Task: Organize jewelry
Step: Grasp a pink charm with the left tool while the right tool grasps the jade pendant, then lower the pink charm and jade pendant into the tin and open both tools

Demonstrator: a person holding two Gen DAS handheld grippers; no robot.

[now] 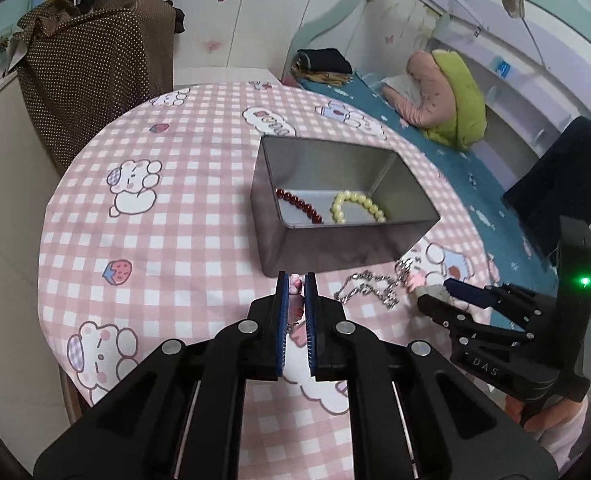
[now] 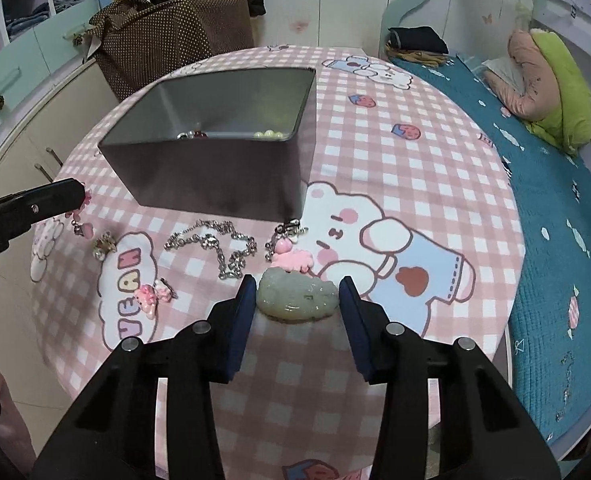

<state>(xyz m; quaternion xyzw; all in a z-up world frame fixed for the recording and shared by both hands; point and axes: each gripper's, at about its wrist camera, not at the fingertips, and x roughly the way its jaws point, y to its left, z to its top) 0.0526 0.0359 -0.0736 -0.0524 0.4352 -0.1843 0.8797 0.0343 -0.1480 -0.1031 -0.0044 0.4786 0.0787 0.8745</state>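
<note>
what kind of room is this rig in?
Most likely a child's bedroom: a bed with a teal quilt, butterfly-decorated wardrobe doors, and a cartoon-bear pink check tablecloth.

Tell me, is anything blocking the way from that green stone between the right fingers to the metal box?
Partly: a pink charm and silver chain lie between the green stone and the metal box; above them nothing visible blocks.

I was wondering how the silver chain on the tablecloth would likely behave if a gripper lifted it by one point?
The silver chain lies in loose kinked loops, so it would probably hang limp and swing. Its small shiny links may slip between flat pads, and a trailing end could snag the pink charm close beside it.
</note>
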